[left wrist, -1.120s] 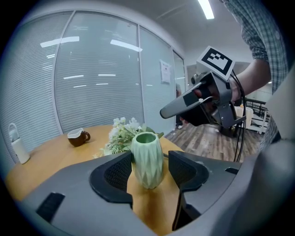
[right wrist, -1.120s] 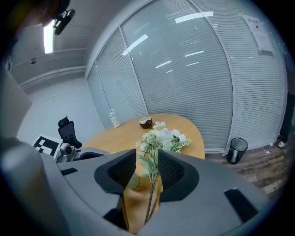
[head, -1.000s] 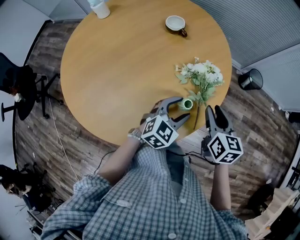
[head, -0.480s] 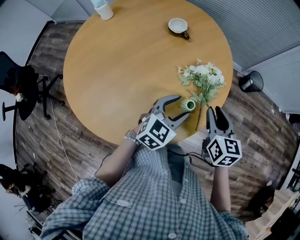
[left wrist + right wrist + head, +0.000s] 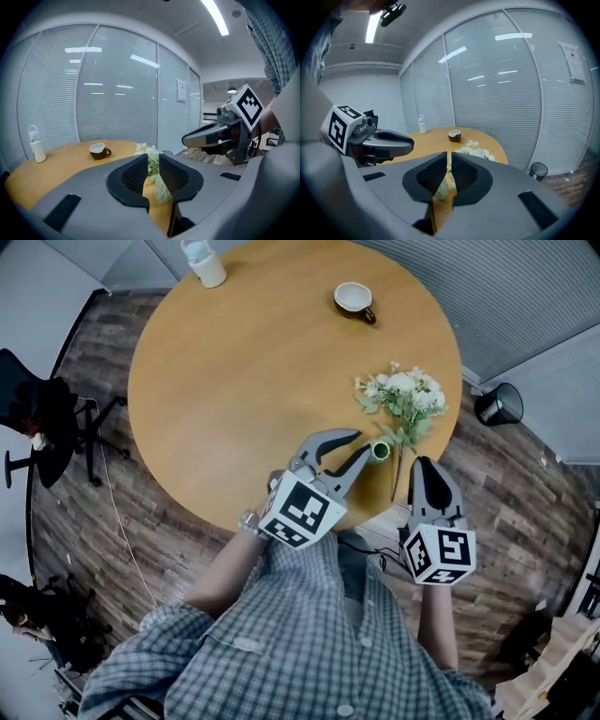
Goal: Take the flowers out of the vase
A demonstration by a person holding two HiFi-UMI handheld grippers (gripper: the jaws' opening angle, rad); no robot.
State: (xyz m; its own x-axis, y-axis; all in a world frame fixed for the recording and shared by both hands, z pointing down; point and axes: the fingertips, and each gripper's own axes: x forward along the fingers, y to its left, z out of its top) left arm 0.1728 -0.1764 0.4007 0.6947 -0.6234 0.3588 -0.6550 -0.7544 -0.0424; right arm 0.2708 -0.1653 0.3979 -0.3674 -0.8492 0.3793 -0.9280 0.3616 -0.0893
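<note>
I hold both tools above the near edge of the desk (image 5: pixel 234 381). The flowers (image 5: pixel 405 393) lie flat near the desk's right rim, blooms at the far end and stem running back toward me. The stem passes just beside the small green vase (image 5: pixel 379 452), not into it, so I judge the removal done.

The vase sits just left of the stem. From above I can't quite tell whether it stands upright or lies on its side.

My left tool (image 5: pixel 363 442) points at the vase, its tip just beside it as seen from above. Its jaws are closing, a narrow gap remains, and nothing is between the pads. Through the gap I see only the vase and blooms farther off.

My right tool (image 5: pixel 424 465) hangs near the stem's near end, jaws closing to a slit, also empty. Held clear like this, neither tool nudges the stem.

A cup (image 5: pixel 353 294) and a white bottle (image 5: pixel 203 261) stand at the far side, well apart from all this.
</note>
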